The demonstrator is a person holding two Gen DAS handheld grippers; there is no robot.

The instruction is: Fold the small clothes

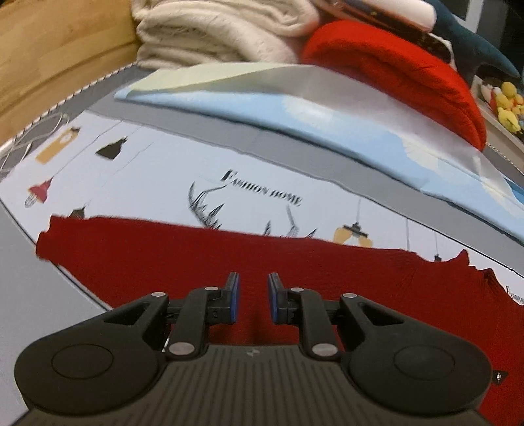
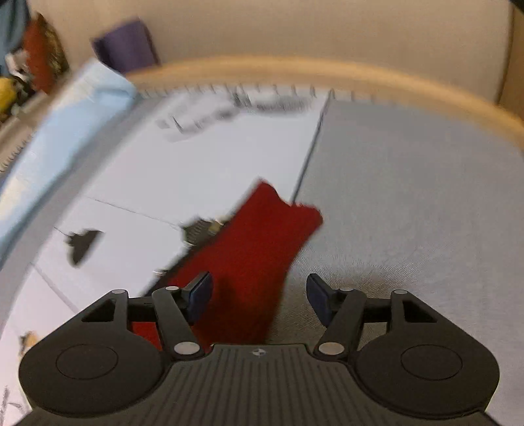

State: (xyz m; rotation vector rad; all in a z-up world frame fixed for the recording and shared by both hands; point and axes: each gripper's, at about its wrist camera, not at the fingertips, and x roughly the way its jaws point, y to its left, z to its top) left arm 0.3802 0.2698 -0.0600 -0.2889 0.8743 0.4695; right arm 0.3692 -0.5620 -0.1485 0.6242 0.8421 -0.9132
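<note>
Dark red knit garment [image 1: 203,262] lies flat across the printed bed sheet [image 1: 157,164], one end reaching onto the grey panel of the bedding [image 2: 409,196]. Left gripper [image 1: 252,296] angled down over the garment's near edge, jaws narrowly apart with a slim gap between the blue pads [image 1: 234,295]; nothing pinched, cloth seen through the gap. Right gripper [image 2: 258,296] angled down over the garment's end [image 2: 255,242], jaws wide, the cloth's edge under the gap, pads not pressing it; view blurred. Sheet carries lamp drawings and the words "Fashion home". Beyond it: a folded pale blue sheet [image 1: 294,118], a bright red folded knit [image 1: 409,78], cream blankets [image 1: 213,32]. Wooden bed frame [image 1: 49,49] borders the mattress; beige wall [image 2: 294,29] behind.
</note>
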